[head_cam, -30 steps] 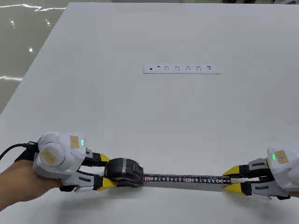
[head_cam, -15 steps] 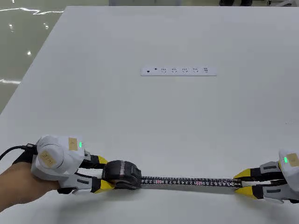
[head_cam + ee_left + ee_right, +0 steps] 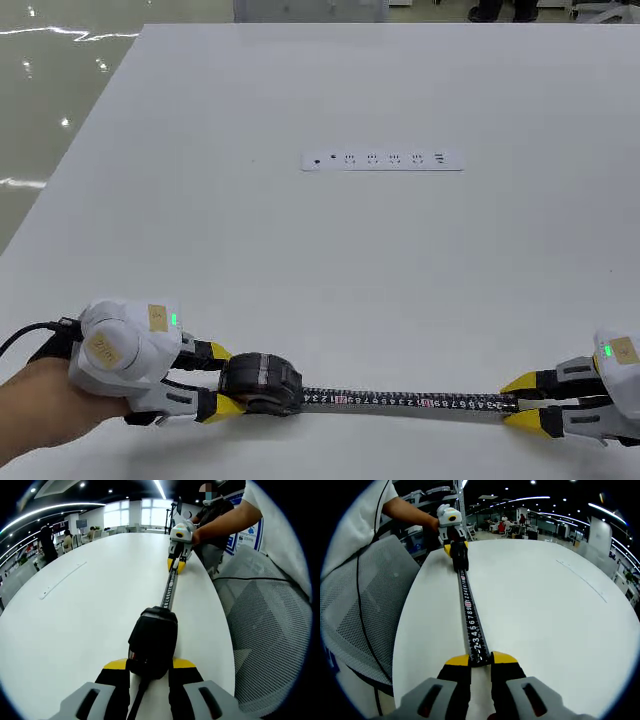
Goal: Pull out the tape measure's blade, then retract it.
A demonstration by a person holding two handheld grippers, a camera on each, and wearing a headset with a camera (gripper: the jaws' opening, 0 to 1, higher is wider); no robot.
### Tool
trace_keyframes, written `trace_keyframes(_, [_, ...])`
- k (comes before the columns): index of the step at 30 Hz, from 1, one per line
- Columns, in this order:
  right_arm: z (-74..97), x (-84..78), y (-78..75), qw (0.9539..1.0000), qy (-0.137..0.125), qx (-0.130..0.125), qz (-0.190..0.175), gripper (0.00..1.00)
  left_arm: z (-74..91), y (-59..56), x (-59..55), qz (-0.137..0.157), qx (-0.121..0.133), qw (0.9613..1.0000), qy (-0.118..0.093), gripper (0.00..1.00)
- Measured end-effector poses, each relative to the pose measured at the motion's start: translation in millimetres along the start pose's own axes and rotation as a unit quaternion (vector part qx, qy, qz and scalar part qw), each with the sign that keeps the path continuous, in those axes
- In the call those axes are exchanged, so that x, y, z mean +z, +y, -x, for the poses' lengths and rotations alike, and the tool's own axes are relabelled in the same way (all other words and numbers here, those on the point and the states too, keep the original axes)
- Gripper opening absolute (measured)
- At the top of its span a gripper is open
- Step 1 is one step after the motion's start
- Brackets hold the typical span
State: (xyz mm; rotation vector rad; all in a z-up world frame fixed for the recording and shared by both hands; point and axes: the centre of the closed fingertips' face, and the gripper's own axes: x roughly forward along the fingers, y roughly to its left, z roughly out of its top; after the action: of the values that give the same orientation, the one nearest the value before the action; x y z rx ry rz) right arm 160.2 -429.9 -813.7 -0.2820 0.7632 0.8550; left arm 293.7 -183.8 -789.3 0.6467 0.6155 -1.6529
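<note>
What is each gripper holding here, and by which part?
The left gripper clamps the black tape measure case by its sides; the right gripper pinches the free end of the extended numbered blade.

the right hand-held gripper [image 3: 508, 403] has drawn more blade [image 3: 410, 401] out of the case [image 3: 262, 383].

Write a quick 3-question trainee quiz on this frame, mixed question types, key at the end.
1. True or false: the right gripper holds the tape measure case.
2. The blade is: A) fully retracted, B) stretched out between the two grippers, C) coiled in a loop.
3. Fill in: the flat white object farther back on the table is a ____.
Key: 1 false, the left gripper holds it. 2 B. 3 power strip.
</note>
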Motion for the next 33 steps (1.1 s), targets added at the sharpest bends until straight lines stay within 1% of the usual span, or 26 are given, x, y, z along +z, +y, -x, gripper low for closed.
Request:
trace_keyframes(1, [-0.1,-0.5,0.2,1.0,0.002,0.0,-0.005,0.13,0.1,0.2,0.0,0.002,0.0,1.0,-0.001,0.26])
trace_keyframes(13, [1.4,-1.0,-0.2,0.9999,0.012,-0.002,0.005,0.14,-0.2,0.7,0.6,0.026,0.006,0.9997,0.001,0.28])
trace_keyframes(16, [2.2,-2.4,-1.9,0.9999,0.012,-0.001,0.0,0.14,-0.2,0.7,0.5,0.026,0.006,0.9997,0.001,0.28])
trace_keyframes(20, [2.1,-2.4,-1.1,0.9999,0.015,-0.004,0.001,0.14,-0.1,0.8,0.3,0.03,0.006,0.9995,0.003,0.28])
trace_keyframes(25, [2.3,-2.8,-2.6,0.9998,0.014,-0.01,-0.011,0.15,-0.3,0.3,0.4,0.033,0.008,0.9994,0.005,0.29])
trace_keyframes(28, [1.2,-1.9,-0.3,0.9998,0.017,-0.01,-0.004,0.16,-0.4,0.4,0.5,0.033,0.009,0.9994,0.005,0.29])
trace_keyframes(29, [1.2,-2.0,-0.4,0.9998,0.018,-0.011,-0.003,0.16,-0.2,0.4,0.6,0.031,0.009,0.9995,0.005,0.29])
trace_keyframes(30, [0.8,-0.8,1.9,0.9997,0.016,-0.008,-0.016,0.16,-0.1,0.6,1.0,0.02,0.012,0.9997,0.002,0.29])
trace_keyframes(31, [1.0,0.7,2.9,0.9997,0.013,-0.006,-0.021,0.17,-0.2,0.0,0.5,0.023,0.012,0.9997,0.002,0.29])
trace_keyframes(33, [1.9,0.5,1.5,0.9998,0.012,-0.009,-0.015,0.17,-0.2,0.5,1.3,0.029,0.012,0.9995,0.0,0.29])
